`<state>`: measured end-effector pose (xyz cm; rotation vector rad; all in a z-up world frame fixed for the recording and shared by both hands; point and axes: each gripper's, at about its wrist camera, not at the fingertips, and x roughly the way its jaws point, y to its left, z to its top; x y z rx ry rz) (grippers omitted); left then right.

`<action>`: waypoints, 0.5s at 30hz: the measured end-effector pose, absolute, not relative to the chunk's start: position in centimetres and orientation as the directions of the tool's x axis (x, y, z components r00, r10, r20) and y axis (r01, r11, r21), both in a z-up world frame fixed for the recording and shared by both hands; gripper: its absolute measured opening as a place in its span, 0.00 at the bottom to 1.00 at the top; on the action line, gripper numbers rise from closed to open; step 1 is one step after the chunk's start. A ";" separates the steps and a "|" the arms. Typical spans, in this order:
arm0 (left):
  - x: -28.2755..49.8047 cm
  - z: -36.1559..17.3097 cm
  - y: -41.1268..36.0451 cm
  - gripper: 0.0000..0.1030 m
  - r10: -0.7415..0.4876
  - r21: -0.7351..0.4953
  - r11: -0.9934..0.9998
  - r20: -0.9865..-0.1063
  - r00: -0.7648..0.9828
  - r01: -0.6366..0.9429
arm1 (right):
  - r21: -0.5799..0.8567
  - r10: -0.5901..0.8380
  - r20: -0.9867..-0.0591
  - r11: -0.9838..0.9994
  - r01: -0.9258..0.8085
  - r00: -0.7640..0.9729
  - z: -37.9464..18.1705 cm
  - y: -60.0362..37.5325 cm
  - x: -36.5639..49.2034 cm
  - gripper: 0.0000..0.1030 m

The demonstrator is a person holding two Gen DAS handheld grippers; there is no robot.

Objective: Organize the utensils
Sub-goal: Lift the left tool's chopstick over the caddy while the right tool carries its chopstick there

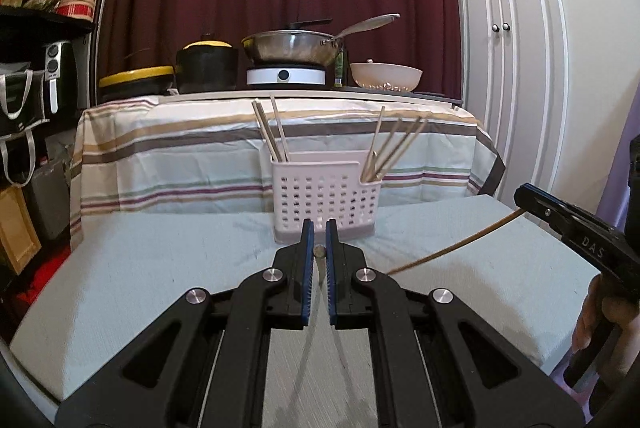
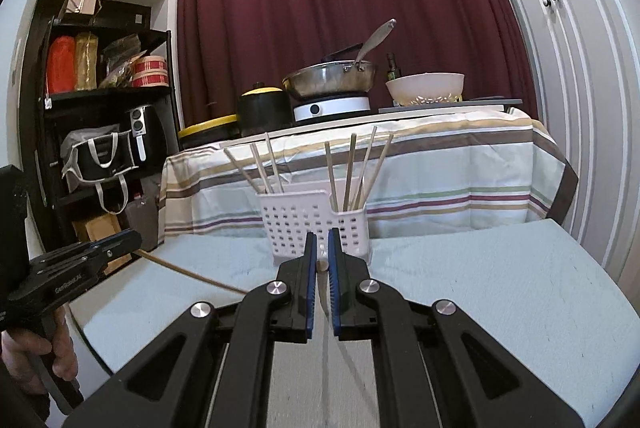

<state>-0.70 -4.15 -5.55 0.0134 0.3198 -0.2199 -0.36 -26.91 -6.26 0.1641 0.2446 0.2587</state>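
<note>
A pale blue-grey table (image 1: 140, 268) fills the lower half of both views, and behind it at 12 o'clock stands a counter draped in a striped cloth (image 1: 180, 156) (a steel pan, a black-and-yellow pot and a white bowl sit on top). Near the middle of the table stands the white perforated utensil caddy (image 1: 326, 200), upright, with chopsticks leaning out of its left compartment (image 1: 276, 132) toward 11 o'clock and another bundle in its right compartment (image 1: 394, 144) fanning toward 1 o'clock. The left gripper (image 1: 319, 260) sits just short of the caddy at 6 o'clock of it, its blue-padded jaws drawn close and clamped on the round end of a chopstick (image 1: 319, 253). The right gripper (image 2: 322, 266) is likewise closed on a chopstick's end (image 2: 321, 265), pointing at the caddy. From the left wrist view the right gripper appears at 3 o'clock with a brown chopstick (image 1: 452, 248) running from its tip down toward the table's centre.
</note>
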 end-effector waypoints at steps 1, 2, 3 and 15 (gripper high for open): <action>0.0 -5.2 -4.1 0.06 -0.216 -0.027 0.975 -0.318 0.923 0.219 | 0.190 0.272 -0.216 0.954 -0.233 0.938 -6.0 -26.9 0.1 0.06; 0.3 -5.0 -4.1 0.06 -0.217 -0.032 0.975 -0.320 0.922 0.219 | 0.187 0.273 -0.213 0.954 -0.235 0.938 -5.7 -26.8 0.6 0.06; 1.0 -4.6 -4.0 0.06 -0.214 -0.033 0.976 -0.320 0.923 0.215 | 0.181 0.272 -0.210 0.955 -0.236 0.939 -5.4 -26.7 0.9 0.06; 6.0 -2.2 -4.1 0.06 -0.213 -0.010 0.975 -0.305 0.928 0.221 | 0.156 0.273 -0.200 0.957 -0.245 0.941 -3.1 -26.1 5.9 0.07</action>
